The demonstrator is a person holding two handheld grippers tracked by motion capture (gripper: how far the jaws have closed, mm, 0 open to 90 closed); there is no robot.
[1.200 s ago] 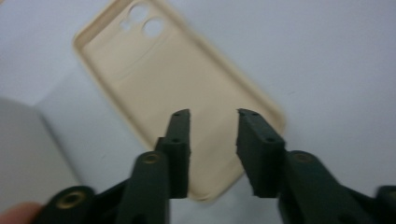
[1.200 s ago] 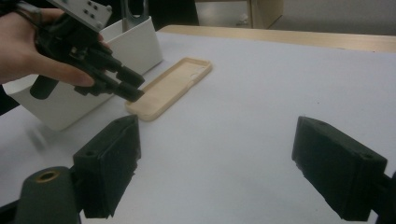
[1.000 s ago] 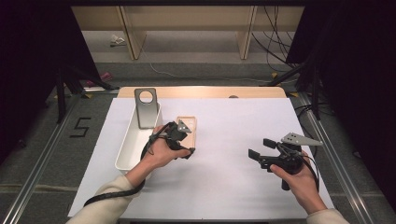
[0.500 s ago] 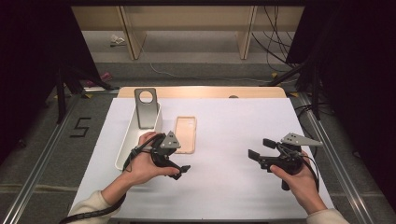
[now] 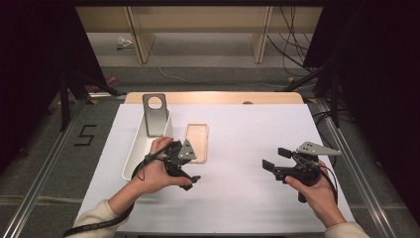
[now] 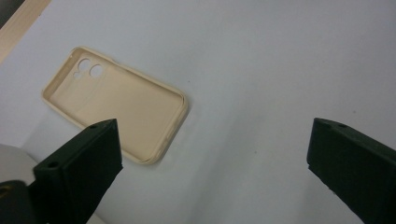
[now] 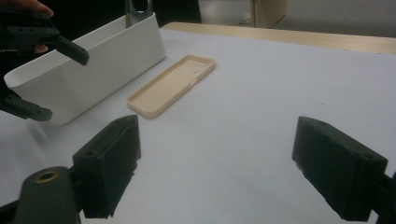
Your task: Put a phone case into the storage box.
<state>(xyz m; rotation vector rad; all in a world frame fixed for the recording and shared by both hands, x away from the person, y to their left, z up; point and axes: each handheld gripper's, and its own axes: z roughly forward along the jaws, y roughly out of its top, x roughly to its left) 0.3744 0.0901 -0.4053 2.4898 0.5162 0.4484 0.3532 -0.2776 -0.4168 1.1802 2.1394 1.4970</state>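
The beige phone case [image 5: 196, 143] lies flat, hollow side up, on the white surface [image 5: 247, 198], just beside the white tray [image 5: 133, 158] at its 3 o'clock. The left claw [image 5: 187, 176], jaws just spread wide and empty, hovers at the case's 7 o'clock. The right claw [image 5: 273, 159] is spread, empty, well apart at 4 o'clock.

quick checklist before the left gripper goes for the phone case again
1. Left gripper jaws open, nothing between them: ok.
2. Phone case lies flat on the white sheet, hollow side up, free of both grippers: ok.
3. Case clear of the white tray: ok, a narrow gap shows in the right gripper view.
4. Right gripper open and well off to the side: ok.
5. Left jaws lined up over the case: not ok, they sit off its near end.
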